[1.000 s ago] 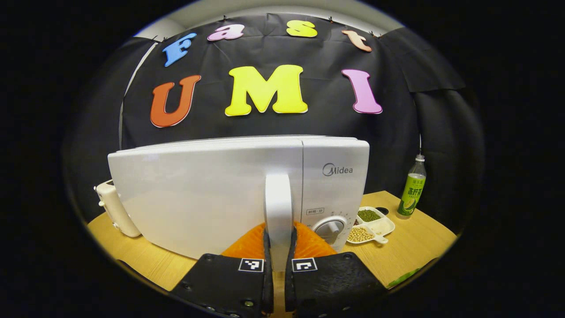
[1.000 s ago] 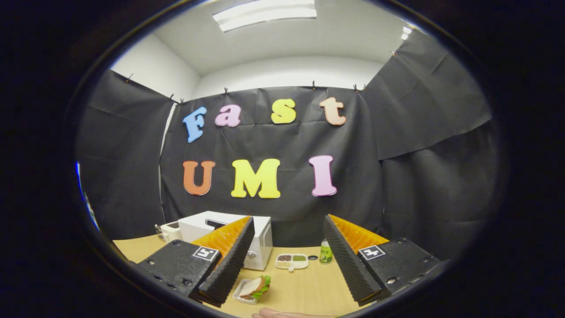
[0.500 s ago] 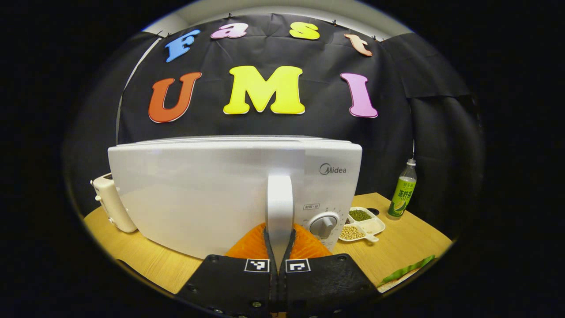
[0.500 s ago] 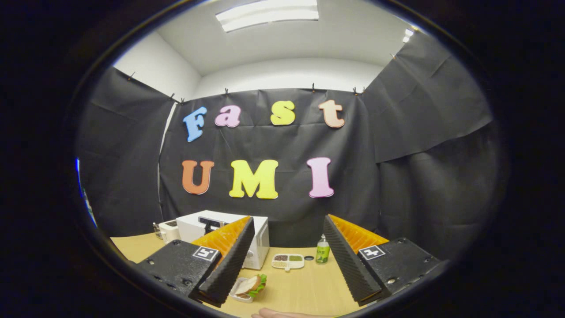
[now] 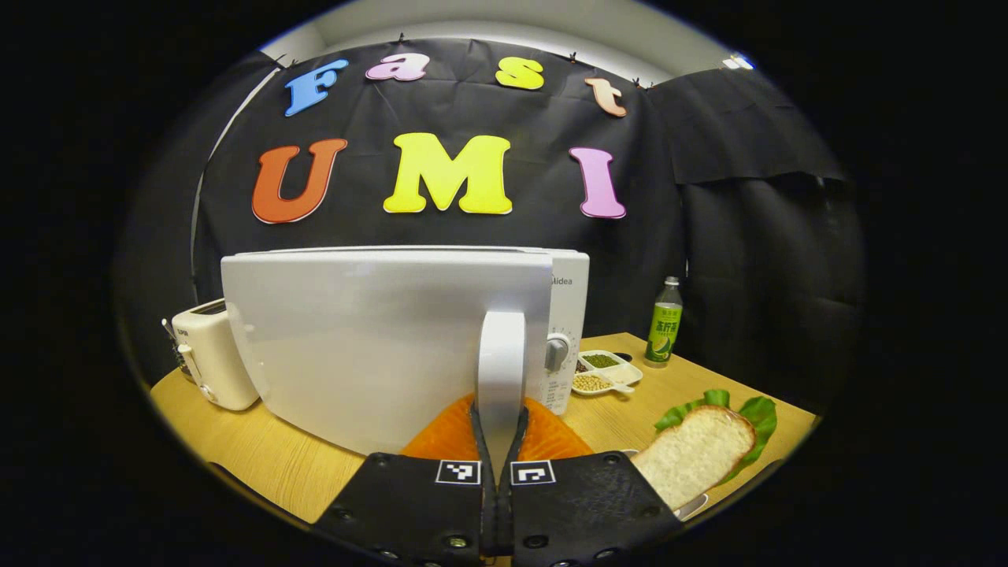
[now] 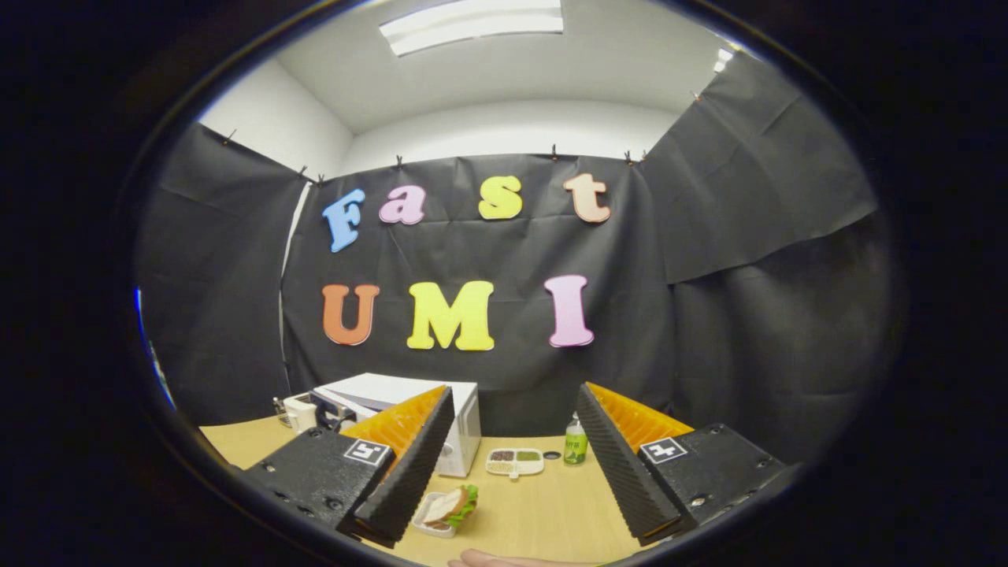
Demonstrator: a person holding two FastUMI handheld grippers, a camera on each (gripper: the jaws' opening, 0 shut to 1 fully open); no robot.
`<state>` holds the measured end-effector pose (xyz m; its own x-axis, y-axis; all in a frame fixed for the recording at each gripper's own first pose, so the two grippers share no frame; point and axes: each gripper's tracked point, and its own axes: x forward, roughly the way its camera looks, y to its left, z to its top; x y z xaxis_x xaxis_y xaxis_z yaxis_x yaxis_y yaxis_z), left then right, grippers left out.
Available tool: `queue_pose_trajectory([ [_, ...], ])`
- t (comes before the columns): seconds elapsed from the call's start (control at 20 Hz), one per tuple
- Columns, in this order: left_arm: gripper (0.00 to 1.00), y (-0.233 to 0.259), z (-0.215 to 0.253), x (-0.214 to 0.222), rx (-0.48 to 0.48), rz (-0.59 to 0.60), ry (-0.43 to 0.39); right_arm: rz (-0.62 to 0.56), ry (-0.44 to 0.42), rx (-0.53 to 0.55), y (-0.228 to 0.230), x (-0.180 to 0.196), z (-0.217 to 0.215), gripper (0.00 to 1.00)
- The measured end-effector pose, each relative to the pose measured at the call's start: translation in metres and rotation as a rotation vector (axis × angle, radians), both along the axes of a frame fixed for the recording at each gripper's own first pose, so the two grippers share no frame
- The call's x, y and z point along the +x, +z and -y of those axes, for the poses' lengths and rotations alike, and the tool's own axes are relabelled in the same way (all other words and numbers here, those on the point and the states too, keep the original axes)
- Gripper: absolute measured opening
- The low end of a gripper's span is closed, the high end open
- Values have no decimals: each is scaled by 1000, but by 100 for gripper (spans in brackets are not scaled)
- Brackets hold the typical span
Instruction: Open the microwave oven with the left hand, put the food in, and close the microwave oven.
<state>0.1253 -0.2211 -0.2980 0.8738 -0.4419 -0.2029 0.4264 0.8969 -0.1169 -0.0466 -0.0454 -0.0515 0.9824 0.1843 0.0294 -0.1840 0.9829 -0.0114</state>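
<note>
Here the microwave (image 5: 409,339) has its big white door (image 5: 378,346) swung part way out, and the door hides the inside. The side panel with one round knob (image 5: 557,352) peeks out past the door's right edge. The sandwich (image 5: 697,449) sits low on the right in the left gripper view, on a small tray, and the view's edge cuts it off. In the right gripper view the sandwich (image 6: 450,505) is small and partly behind a finger, so it is hard to make out. A bit of a person's hand (image 6: 492,561) shows at the very bottom there, cut off.

The left hand-held gripper (image 5: 498,441) is squeezed tight on the door's upright handle (image 5: 501,370), one finger on each side. The right hand-held gripper (image 6: 512,465) is spread wide and holds nothing. It hangs over the counter (image 6: 543,512), well apart from the microwave (image 6: 441,417), with the sandwich just beside its left finger.

There is one microwave, one sandwich, one toaster (image 5: 211,364) to the left of the microwave, one green bottle (image 5: 664,323) standing upright, and one white dish (image 5: 605,372) with parts that hold beans. The dish sits between the microwave and the bottle. They all stand on the wooden counter (image 5: 260,465).
</note>
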Motion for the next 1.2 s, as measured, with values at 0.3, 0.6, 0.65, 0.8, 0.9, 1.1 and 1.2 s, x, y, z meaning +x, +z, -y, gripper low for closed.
queue_pose_trajectory([
  [0.3, 0, 3, -47, -49, -22, 55, -78, -17, 41, -29, 0, -15, -25, 100],
  [0.6, 0, 3, -108, -88, -52, 67, -123, 0, 76, -67, 3, -29, -50, 100],
  [0.65, 0, 3, -118, -93, -53, 71, -128, -1, 86, -69, 3, -29, -56, 100],
  [0.8, 14, 2, -164, -109, -60, 55, -95, -20, 110, -66, -5, -30, -70, 100],
  [0.9, 53, 0, -206, -112, -54, 48, -20, -35, 124, -63, -12, -29, -77, 91],
  [1.1, 84, -5, -284, -140, 3, -6, 150, -81, 128, -74, -33, -16, -88, 91],
  [1.2, 76, 5, -309, -160, 35, 11, 217, -115, 142, -80, -44, -7, -96, 91],
])
